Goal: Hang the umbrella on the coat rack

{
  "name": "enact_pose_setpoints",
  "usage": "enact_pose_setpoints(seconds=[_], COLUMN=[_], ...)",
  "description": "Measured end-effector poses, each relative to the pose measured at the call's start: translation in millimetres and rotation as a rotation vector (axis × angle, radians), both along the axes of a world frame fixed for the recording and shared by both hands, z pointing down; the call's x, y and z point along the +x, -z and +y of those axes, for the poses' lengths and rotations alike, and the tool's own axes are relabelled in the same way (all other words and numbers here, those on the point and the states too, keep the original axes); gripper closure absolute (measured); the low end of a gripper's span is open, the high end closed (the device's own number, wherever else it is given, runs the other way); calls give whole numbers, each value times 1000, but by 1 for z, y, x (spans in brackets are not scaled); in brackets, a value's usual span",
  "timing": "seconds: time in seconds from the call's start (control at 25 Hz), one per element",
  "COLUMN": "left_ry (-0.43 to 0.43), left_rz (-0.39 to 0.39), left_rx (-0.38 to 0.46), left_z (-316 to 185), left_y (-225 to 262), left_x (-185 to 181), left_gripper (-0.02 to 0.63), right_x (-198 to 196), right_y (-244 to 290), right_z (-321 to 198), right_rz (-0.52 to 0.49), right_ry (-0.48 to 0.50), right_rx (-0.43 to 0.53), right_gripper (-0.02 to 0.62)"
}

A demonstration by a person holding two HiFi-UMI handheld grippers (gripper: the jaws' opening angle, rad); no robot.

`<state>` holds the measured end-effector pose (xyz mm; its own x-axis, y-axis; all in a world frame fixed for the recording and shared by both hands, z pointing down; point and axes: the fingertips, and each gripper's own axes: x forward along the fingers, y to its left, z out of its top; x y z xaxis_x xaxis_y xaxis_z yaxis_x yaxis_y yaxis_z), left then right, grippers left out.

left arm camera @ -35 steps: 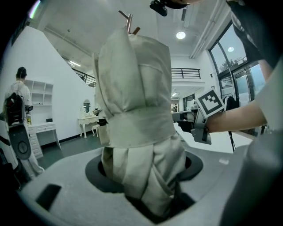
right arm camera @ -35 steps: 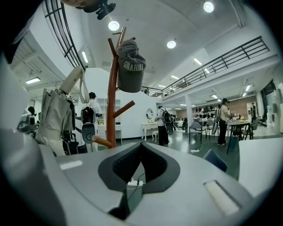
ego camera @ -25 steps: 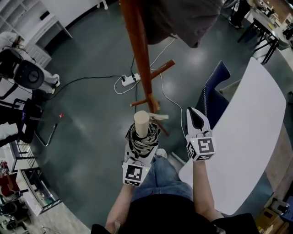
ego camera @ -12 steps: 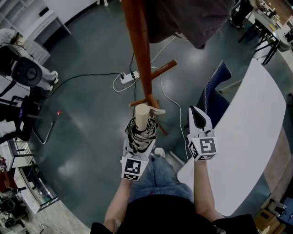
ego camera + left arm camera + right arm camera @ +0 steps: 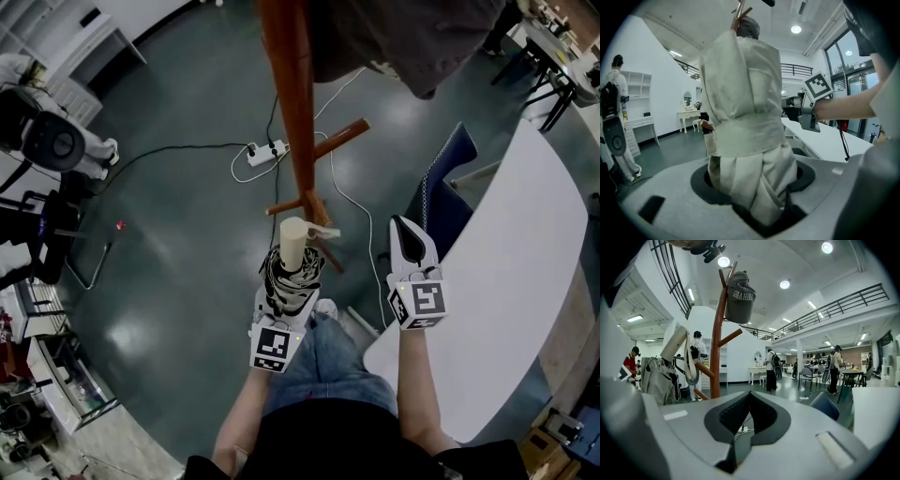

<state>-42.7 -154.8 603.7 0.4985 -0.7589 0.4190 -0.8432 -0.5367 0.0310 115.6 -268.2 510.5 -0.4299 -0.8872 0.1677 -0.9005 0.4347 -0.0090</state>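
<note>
**Beige-handled umbrella gripped beside the coat rack**

We see the left gripper clenched round the folded umbrella, low in the centre of the head view. Its handle stands upright, just beside the wooden pole of the coat rack. At lower right our right gripper has its jaws pressed together on nothing, next to the white table. A grey cap hangs near the rack's top.

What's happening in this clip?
A person holds a folded umbrella in the left gripper, close against the wooden coat rack. In the right gripper view, its strap seems looped over a lower peg. The right gripper holds nothing.
</note>
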Motion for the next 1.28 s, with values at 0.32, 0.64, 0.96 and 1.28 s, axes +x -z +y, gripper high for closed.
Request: enact_pose_setpoints(seconds=[0.32, 0.64, 0.96, 1.28], left_ry=[10, 22, 11, 57], left_rz=[-24, -37, -48, -44], left_rx=[28, 43, 37, -29], left_z=[-25, -54, -68, -56], left_y=[0, 6, 9, -23], left_x=[-10, -17, -7, -24], left_gripper=[319, 319, 319, 319], right_x=[0, 0, 1, -3], right_y=[-5, -7, -7, -8], right_z=[1, -1, 0, 3], right_rz=[2, 3, -2, -5], right_ry=[-5, -12, -19, -4], right_rx=[-11, -24, -41, -39], right_gripper=[591, 591, 591, 591])
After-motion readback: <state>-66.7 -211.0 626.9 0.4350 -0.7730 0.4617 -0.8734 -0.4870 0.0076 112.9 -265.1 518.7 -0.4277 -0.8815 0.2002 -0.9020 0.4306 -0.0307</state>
